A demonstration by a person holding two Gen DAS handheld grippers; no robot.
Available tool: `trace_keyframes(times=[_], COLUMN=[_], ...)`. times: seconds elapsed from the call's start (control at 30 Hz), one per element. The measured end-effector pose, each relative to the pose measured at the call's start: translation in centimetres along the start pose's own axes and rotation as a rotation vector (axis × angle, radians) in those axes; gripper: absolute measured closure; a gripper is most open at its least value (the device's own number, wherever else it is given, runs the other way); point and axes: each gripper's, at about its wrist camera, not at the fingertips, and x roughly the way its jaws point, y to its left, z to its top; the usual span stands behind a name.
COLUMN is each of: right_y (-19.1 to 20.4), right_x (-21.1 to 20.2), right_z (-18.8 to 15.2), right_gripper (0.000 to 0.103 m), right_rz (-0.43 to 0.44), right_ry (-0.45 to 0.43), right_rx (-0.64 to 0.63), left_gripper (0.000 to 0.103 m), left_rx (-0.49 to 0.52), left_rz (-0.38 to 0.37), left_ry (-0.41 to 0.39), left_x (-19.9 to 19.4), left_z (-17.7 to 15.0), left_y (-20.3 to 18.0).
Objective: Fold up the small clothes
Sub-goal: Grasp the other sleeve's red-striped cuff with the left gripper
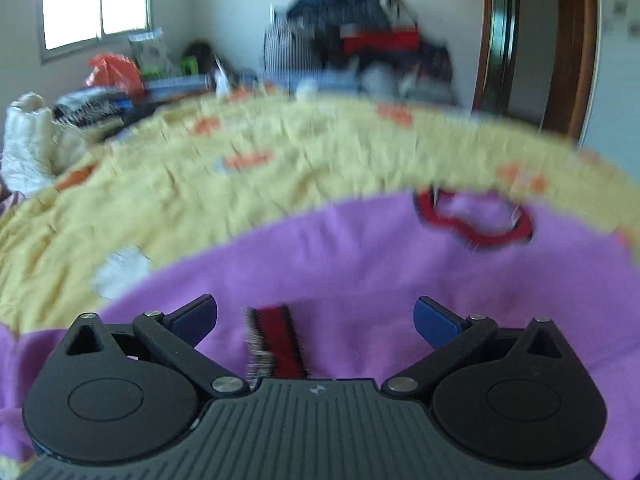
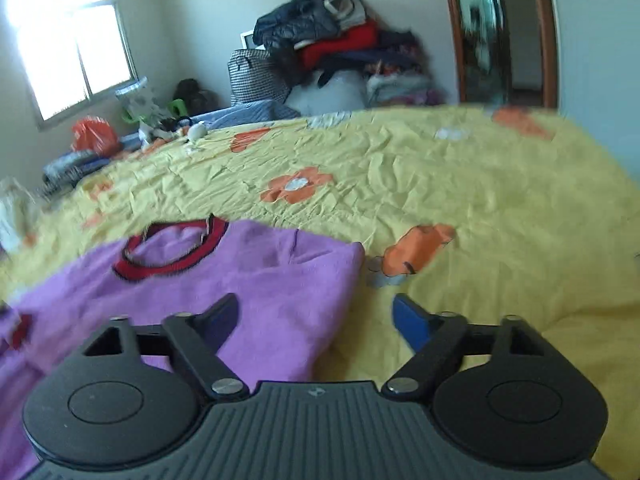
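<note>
Left wrist view: one purple sweater [image 1: 360, 264], soft and fleecy, spread flat on a crinkled yellow bedspread [image 1: 180, 184] printed with orange flowers. Round neck hole edged in a red ribbed collar [image 1: 476, 220] at the far right. Left gripper [image 1: 316, 320] spread wide above the cloth, blue pads clamping nothing; between them a red ribbed cuff [image 1: 280, 340], blurred, perhaps a sleeve end.

Right wrist view: same sweater [image 2: 224, 276] at near left, its right edge folded into a straight line just left of an orange flower [image 2: 416, 248]. Right gripper [image 2: 316, 320] also spread wide and empty, left pad over purple fleece, right pad over bare yellow bedspread [image 2: 460, 176]. One heap of dark and red clothes [image 2: 328, 40] against the far wall, one bright window [image 2: 68, 44] at far left.
</note>
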Motion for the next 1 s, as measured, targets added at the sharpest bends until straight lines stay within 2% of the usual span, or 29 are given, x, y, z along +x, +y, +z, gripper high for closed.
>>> trace_keyframes(times=[0.03, 0.1, 0.13, 0.17, 0.2, 0.27, 0.33, 0.37, 0.4, 0.47, 0.5, 0.57, 0.67, 0.73, 0.77, 0.8, 0.83, 0.9, 0.97, 1.0], right_y=[-0.7, -1.3, -1.5, -1.5, -0.9, 1.1, 1.9, 1.8, 1.4, -0.4, -0.8, -0.3, 3.4, 5.9, 6.9, 7.2, 6.8, 4.9, 3.3, 3.0], right_x=[1.0, 3.0, 4.0, 5.0, 5.8, 6.1, 5.8, 5.8, 5.5, 4.8, 3.7, 0.8, -1.2, -1.2, -0.7, -0.1, -0.1, 0.1, -0.2, -0.1], right_z=[0.6, 1.1, 1.3, 1.2, 1.0, 0.3, -0.3, -0.6, -0.8, -0.5, -0.5, -1.0, -3.3, -5.0, -5.6, -6.4, -6.8, -6.3, -5.5, -5.0], right_gripper=[0.037, 0.039, 0.050, 0.086, 0.100, 0.099, 0.098, 0.098, 0.096, 0.090, 0.089, 0.089, 0.089, 0.090, 0.092, 0.092, 0.093, 0.091, 0.072, 0.072], right_rz=[0.023, 0.041, 0.047, 0.062, 0.064, -0.043, -0.114, -0.172, -0.213, -0.257, -0.257, -0.191, -0.058, -0.005, -0.010, -0.053, -0.078, -0.126, -0.112, -0.110], right_ry=[0.021, 0.053, 0.065, 0.091, 0.119, 0.111, 0.094, 0.085, 0.069, 0.093, 0.081, 0.027, 0.013, 0.041, 0.065, 0.093, 0.067, 0.053, 0.069, 0.087], right_rx=[0.037, 0.079, 0.094, 0.098, 0.075, -0.120, -0.237, -0.283, -0.305, -0.227, -0.199, -0.188, -0.317, -0.420, -0.468, -0.520, -0.551, -0.512, -0.440, -0.405], left_gripper=[0.000, 0.000, 0.000, 0.000, 0.000, 0.000, 0.000, 0.000, 0.000, 0.000, 0.000, 0.000, 0.000, 0.000, 0.000, 0.000, 0.000, 0.000, 0.000, 0.000], left_rx=[0.013, -0.003, -0.026, -0.052, -0.057, -0.060, -0.101, -0.100, -0.100, -0.116, -0.119, -0.121, -0.120, -0.079, -0.071, -0.087, -0.100, -0.112, -0.127, -0.136], left_rz=[0.014, 0.025, 0.025, 0.010, 0.025, 0.079, 0.036, 0.045, 0.053, 0.053, 0.054, 0.031, -0.019, 0.035, 0.044, 0.030, 0.024, 0.044, 0.049, 0.050], left_ry=[0.059, 0.111, 0.111, 0.109, 0.109, 0.095, 0.101, 0.093, 0.092, 0.108, 0.110, 0.081, 0.050, 0.087, 0.090, 0.072, 0.069, 0.075, 0.080, 0.087], left_x=[1.6, 3.3, 3.6, 3.7, 3.7, 3.5, 3.6, 3.4, 3.2, 2.5, 2.2, 1.0, 0.8, 1.8, 2.1, 2.2, 2.2, 2.3, 2.5, 2.3], left_z=[0.1, -0.3, -0.4, -0.5, -0.6, -1.0, -1.1, -1.0, -1.1, -1.0, -0.8, -0.7, -0.8, -1.1, -1.4, -1.7, -1.9, -1.8, -1.6, -1.5], left_y=[-0.2, 0.5, 1.3, 2.1, 3.2, 4.2, 5.4, 5.6, 5.8, 5.8, 5.7, 5.3, 4.3, 3.4, 3.3, 3.6, 4.0, 4.5, 4.9, 5.0])
